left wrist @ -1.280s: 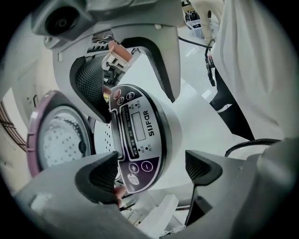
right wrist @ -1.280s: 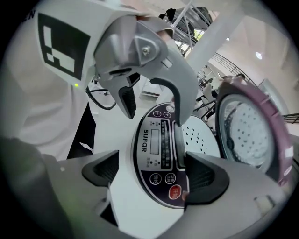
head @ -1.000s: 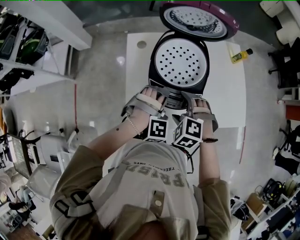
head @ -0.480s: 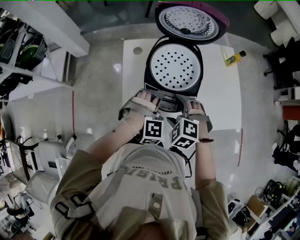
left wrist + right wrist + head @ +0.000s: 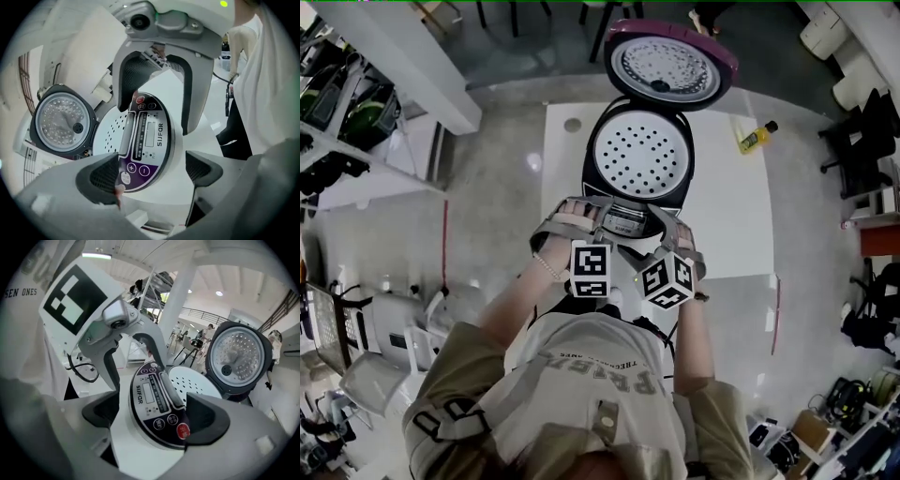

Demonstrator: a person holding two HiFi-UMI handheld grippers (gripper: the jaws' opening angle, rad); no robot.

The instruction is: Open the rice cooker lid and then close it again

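Left tongs (image 5: 586, 206), right tongs (image 5: 667, 216) gape wide and empty before the rice cooker (image 5: 637, 155); lid (image 5: 667, 64) upright behind, table (image 5: 741, 216) stretching right.

The head view looks steeply down from above onto the table (image 5: 741, 216) and rice cooker (image 5: 625, 218). Both gripper views sit close and low, facing its control panel (image 5: 146, 136) (their shared ground, seen from opposite sides).

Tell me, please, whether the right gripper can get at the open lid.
Probably yes: nothing stands between the right gripper and the raised lid beyond the open cooker body.
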